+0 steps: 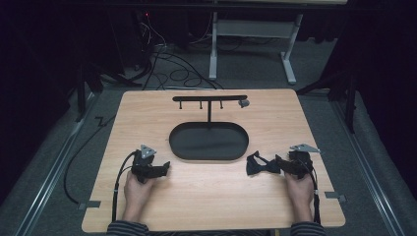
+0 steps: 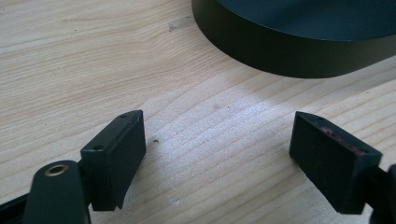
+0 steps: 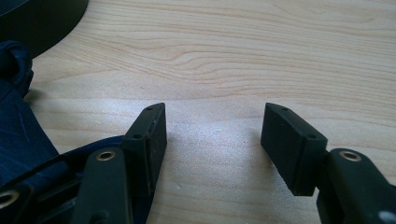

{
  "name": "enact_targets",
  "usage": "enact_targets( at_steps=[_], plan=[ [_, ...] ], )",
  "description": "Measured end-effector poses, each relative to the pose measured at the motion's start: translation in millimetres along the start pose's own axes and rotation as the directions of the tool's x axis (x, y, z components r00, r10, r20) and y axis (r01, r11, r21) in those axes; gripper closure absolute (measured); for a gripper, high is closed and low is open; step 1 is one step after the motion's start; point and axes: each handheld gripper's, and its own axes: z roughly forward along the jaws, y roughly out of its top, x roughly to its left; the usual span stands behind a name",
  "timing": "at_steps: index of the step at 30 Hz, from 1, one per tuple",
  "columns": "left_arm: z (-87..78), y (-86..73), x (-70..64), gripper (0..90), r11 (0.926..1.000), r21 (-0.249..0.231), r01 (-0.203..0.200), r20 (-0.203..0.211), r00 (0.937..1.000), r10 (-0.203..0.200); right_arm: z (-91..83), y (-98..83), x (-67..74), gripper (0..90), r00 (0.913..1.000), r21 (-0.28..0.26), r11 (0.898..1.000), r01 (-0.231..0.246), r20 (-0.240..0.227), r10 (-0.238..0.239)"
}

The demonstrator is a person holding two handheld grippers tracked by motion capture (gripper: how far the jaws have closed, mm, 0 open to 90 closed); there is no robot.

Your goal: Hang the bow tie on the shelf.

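A dark blue bow tie (image 1: 259, 165) lies flat on the wooden table (image 1: 211, 196), just right of the black oval tray (image 1: 209, 141). My right gripper (image 1: 282, 165) rests on the table at the bow tie's right end, pointing left. In the right gripper view its jaws (image 3: 215, 112) stand open over bare wood, and the bow tie's fabric (image 3: 18, 130) lies beside and under the left-hand jaw. My left gripper (image 1: 164, 168) rests near the tray's left end, open (image 2: 217, 121), with only wood between its fingers and the tray's wall (image 2: 289, 56) ahead.
A black T-shaped stand (image 1: 210, 99) with small hooks rises from the tray's far side, with a small grey piece (image 1: 243, 103) at its right end. Cables trail from both grippers toward the near edge. A white table frame (image 1: 251, 44) and floor cables lie beyond the table.
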Motion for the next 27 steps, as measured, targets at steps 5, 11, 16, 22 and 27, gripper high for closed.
enact_targets(
  at_steps=[5, 11, 16, 22, 27],
  plan=[
    [0.0, 0.0, 0.0, 19.0, 1.0000, 0.000, 0.000, 0.000, 1.0000, 0.000, -0.2, -0.1, 0.1, 42.3, 1.0000, 0.001, 1.000, 0.001, -0.002, -0.001],
    [0.0, 0.0, 0.0, 19.0, 1.0000, 0.000, 0.000, 0.000, 1.0000, 0.000, -0.2, -0.2, 0.3, 42.2, 1.0000, 0.002, 1.000, 0.002, -0.001, -0.002],
    [0.0, 0.0, 0.0, 19.0, 1.0000, 0.000, 0.000, 0.000, 1.0000, 0.000, -0.3, -0.2, 0.4, 42.2, 1.0000, 0.002, 1.000, 0.003, -0.001, -0.003],
    [0.0, 0.0, 0.0, 19.0, 1.0000, 0.000, 0.000, 0.000, 1.0000, 0.000, -0.3, -0.2, 0.4, 42.0, 1.0000, 0.002, 1.000, 0.003, -0.002, -0.003],
    [-0.1, 0.0, 0.0, 19.0, 1.0000, 0.000, 0.000, 0.000, 1.0000, 0.000, -0.2, 0.0, 0.3, 42.3, 1.0000, 0.001, 1.000, -0.002, -0.001, 0.002]
  ],
)
